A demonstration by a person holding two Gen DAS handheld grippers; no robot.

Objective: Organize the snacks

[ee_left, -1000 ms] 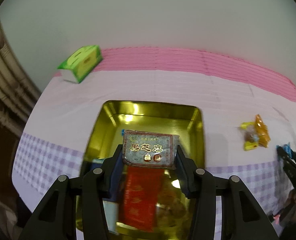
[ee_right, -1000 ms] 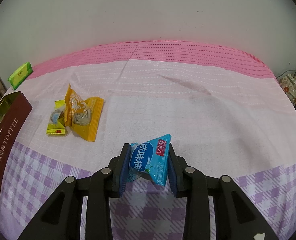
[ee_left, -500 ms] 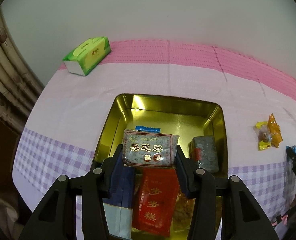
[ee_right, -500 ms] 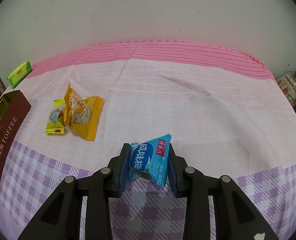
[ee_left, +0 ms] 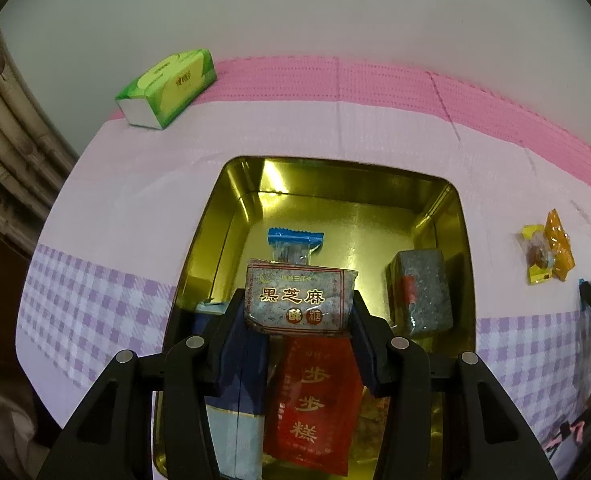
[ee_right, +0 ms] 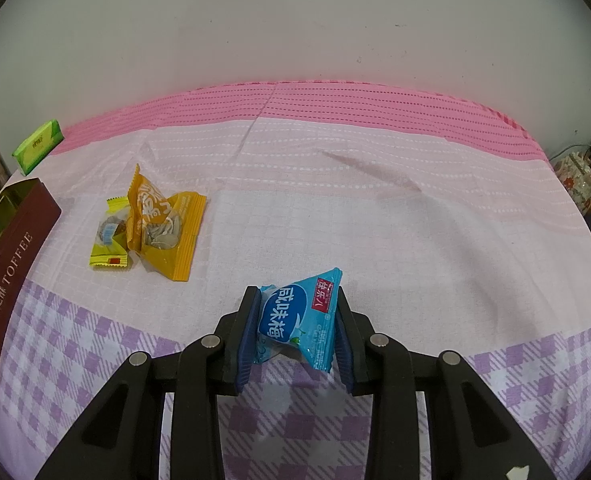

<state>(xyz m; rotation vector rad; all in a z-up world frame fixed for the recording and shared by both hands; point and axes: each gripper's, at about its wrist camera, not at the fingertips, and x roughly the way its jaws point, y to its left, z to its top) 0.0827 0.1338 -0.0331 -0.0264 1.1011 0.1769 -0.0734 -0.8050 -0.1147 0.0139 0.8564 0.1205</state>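
Note:
My left gripper (ee_left: pixel 299 308) is shut on a grey black-sesame candy packet (ee_left: pixel 300 299) and holds it over the open gold tin (ee_left: pixel 215 216). Inside the tin lie a blue-topped clear packet (ee_left: pixel 294 242), a grey block (ee_left: pixel 421 290), a red packet (ee_left: pixel 315 400) and a dark blue and white packet (ee_left: pixel 237 412). My right gripper (ee_right: pixel 297 322) is shut on a light blue triangular plum packet (ee_right: pixel 300 318), above the checked cloth. An orange seed packet (ee_right: pixel 167 228) and a small yellow candy packet (ee_right: pixel 109 240) lie on the cloth to its left.
A green tissue pack (ee_left: pixel 167 86) sits at the back left by the wall. The tin's dark red "TOFFEE" side (ee_right: pixel 11 276) stands at the left edge of the right wrist view. Cups and clutter (ee_right: pixel 583 184) are off the table's right end.
In the left wrist view the tin has slid back and more of its contents show, as my left gripper lowered with the sesame packet. The right gripper has kept still.

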